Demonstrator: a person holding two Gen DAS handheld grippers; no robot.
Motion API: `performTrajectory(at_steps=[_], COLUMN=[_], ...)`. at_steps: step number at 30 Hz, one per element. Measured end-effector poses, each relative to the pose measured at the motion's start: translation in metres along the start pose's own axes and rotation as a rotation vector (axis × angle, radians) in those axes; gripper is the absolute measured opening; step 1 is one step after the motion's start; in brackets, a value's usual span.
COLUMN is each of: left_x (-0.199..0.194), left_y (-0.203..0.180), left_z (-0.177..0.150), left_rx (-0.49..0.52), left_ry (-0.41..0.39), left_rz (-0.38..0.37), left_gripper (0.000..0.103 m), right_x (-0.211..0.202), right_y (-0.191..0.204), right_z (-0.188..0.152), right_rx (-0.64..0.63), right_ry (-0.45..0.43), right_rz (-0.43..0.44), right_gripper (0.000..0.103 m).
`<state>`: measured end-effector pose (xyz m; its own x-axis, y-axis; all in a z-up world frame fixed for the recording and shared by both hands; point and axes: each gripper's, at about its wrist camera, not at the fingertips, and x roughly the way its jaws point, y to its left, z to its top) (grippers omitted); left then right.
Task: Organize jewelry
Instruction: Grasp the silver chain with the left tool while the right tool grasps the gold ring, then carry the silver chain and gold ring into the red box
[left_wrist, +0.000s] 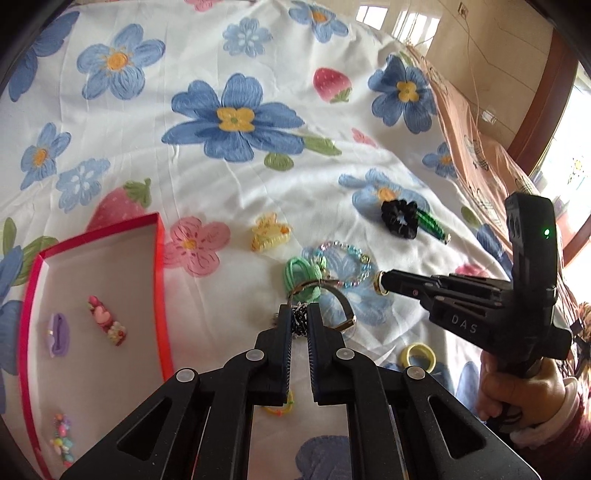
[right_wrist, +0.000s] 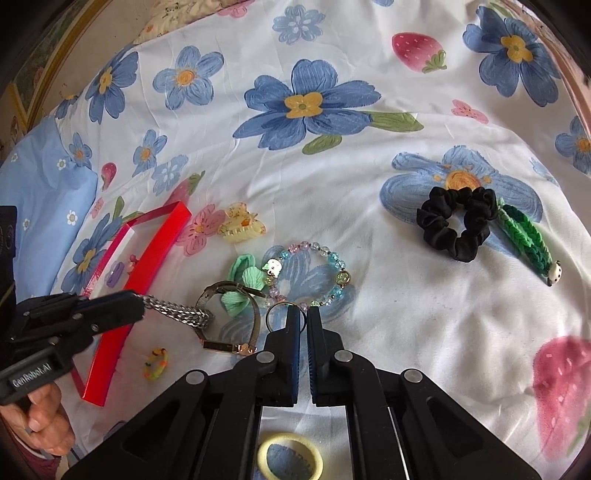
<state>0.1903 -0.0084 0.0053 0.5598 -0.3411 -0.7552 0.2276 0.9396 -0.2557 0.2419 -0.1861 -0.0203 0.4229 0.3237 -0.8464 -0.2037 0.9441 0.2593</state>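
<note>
Flowered bedsheet (left_wrist: 258, 192) below; my left hand-held gripper (left_wrist: 300, 314) clamps a limp, slippery chain (right_wrist: 177, 312), my right hand-held gripper (right_wrist: 303, 316) pinches a stiff ring (right_wrist: 277, 314) at nine o'clock.

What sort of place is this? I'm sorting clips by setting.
Probably a bedroom: the jewelry lies on a flower-printed bedsheet with a blue pillow at one side, and a doorway shows beyond the bed.

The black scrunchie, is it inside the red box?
No, the black scrunchie lies on the flowered sheet, far from the red box.
</note>
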Motion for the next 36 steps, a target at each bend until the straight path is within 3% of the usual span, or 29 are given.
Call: performTrajectory(at_steps=[10,21,36], left_x=[-0.059,-0.11,-0.134], left_y=[0.016,0.049,0.106], left_z=[-0.008,-0.023,-0.038], left_rx=[-0.035,-0.096,-0.205], left_ry=[-0.096,-0.161,-0.173], left_rz=[0.007,0.068,0.158], left_gripper=[0.006,0.006,0.006], right_x=[-0.012,-0.007,0.027], right_y=[0.031,0.082,0.169], right_z=[0.005,0.011,0.017], right_rx=[-0.047,-0.121,-0.235], right_ry=[-0.023,-0.017,0.022], right_rz=[0.038,0.101,0.212], right_gripper=[0.003,0.003,0.003])
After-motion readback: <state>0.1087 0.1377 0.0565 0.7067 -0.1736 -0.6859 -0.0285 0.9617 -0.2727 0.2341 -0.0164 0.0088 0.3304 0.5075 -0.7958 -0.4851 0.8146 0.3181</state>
